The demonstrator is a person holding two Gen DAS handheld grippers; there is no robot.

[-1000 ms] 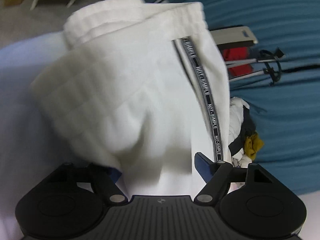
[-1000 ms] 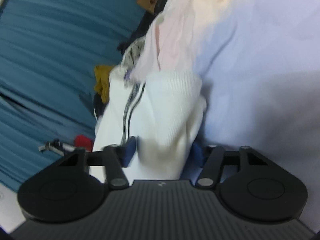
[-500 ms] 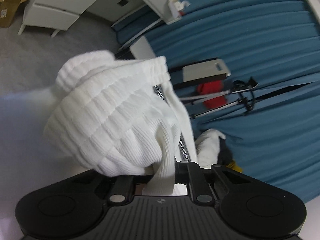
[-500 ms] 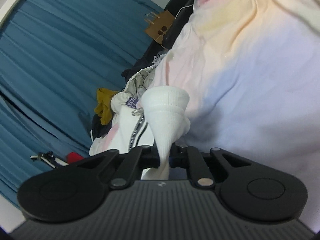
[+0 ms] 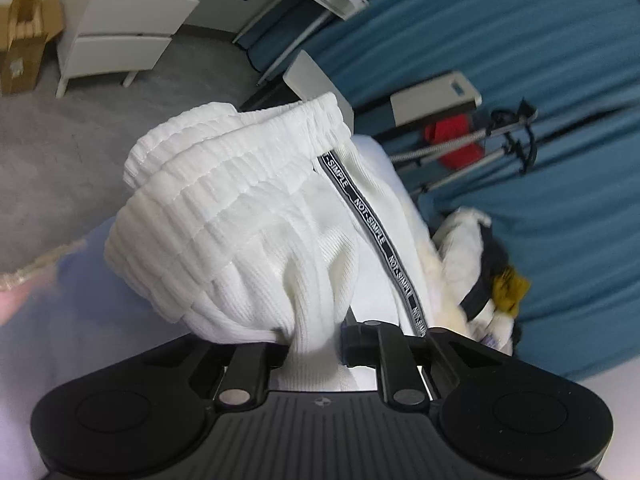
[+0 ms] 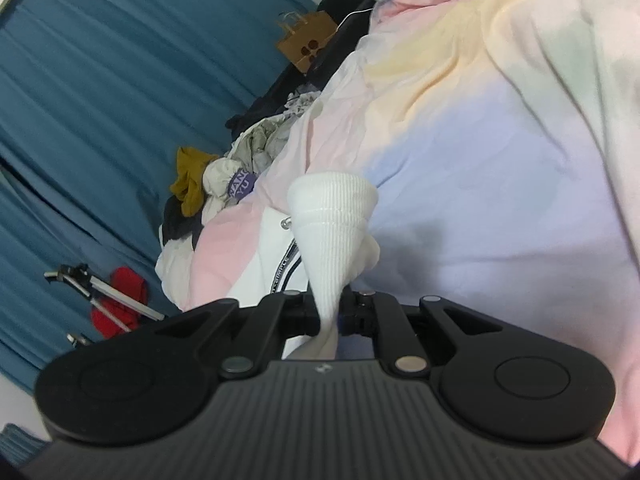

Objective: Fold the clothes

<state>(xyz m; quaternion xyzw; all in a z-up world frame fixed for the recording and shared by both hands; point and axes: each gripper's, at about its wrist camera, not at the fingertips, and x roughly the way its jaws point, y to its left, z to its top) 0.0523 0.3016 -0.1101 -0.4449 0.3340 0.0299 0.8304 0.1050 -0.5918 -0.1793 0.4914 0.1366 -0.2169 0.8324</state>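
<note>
I'm pinching the white pants (image 5: 256,220) with both grippers, left (image 5: 316,344) and right (image 6: 330,312), bunched above the bedsheet (image 6: 500,160).

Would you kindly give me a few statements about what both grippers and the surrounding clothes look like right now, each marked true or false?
1. The left gripper is shut on the white ribbed garment. True.
2. The right gripper is open and holds nothing. False: it pinches a white ribbed cuff.
3. The garment's black stripe reads NOT SIMPLE. True.
4. The curtain is red. False: it is blue.
5. A mustard cloth lies in the clothes pile. True.
</note>
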